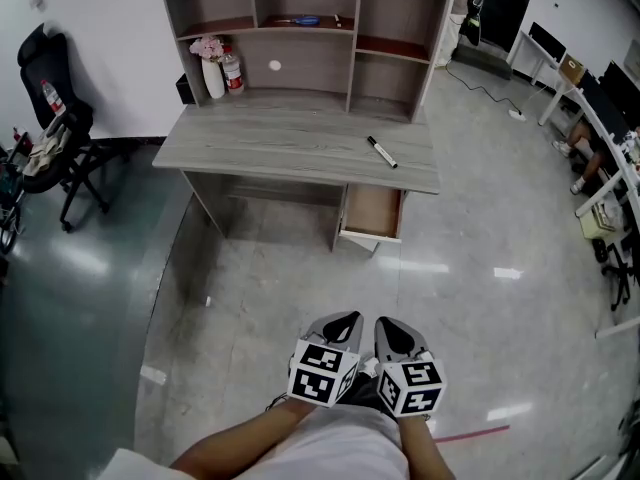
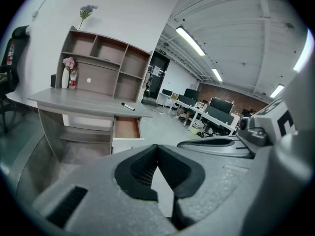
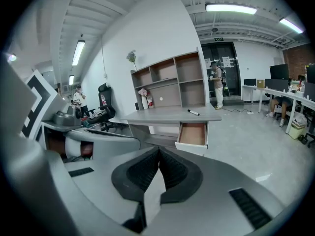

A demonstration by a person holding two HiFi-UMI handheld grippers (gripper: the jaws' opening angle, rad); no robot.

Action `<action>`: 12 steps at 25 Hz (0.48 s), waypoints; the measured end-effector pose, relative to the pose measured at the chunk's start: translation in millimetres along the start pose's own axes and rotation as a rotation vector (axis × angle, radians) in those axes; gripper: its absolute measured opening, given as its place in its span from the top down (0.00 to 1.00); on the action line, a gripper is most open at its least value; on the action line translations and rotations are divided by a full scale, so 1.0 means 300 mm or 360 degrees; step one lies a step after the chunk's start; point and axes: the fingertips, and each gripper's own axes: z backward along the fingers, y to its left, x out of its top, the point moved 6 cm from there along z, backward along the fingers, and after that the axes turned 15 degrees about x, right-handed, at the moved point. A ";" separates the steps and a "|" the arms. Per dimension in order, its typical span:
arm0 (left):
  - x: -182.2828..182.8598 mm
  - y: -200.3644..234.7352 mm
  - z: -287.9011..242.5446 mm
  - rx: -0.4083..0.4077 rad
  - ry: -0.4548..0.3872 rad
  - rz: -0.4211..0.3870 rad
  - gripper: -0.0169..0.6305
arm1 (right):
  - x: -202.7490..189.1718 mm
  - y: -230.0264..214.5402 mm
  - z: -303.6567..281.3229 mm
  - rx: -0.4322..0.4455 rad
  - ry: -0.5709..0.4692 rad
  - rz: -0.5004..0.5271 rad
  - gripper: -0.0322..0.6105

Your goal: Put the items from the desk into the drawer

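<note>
The marker (image 1: 381,152) lies on the desk (image 1: 290,143), on the right part of the top near the front edge, black with a white end. It touches only the desktop. Just below it the drawer (image 1: 372,213) stands pulled out, its brown inside showing. From my left gripper view the marker (image 2: 128,106) sits above the drawer (image 2: 126,128). My right gripper view shows the same order, marker (image 3: 193,112) over drawer (image 3: 192,134).

My left gripper (image 1: 345,318) and right gripper (image 1: 392,325) are held side by side, close to my body and well apart from the desk. Grey polished floor (image 1: 300,288) lies between them and it. The jaws of both are closed, pad against pad, gripping nothing.

At the back of the desk stands a shelf unit (image 1: 300,28). At its left foot are 1 white vase of pink flowers (image 1: 212,68) and 1 red bottle (image 1: 232,70), touching or nearly so. A blue object (image 1: 305,20) lies on an upper shelf, too small to identify. A black chair (image 1: 55,118) stands left of the desk. Office tables with monitors (image 1: 600,108) line the right side. A person (image 3: 217,85) stands at the far doorway.

The bottle label is too small to read. Each gripper cube carries black-and-white square markers.
</note>
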 end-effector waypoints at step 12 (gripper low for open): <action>0.084 -0.021 -0.219 0.0112 0.0053 -0.0006 0.97 | 0.064 -0.240 -0.100 0.0117 0.0003 -0.0058 0.95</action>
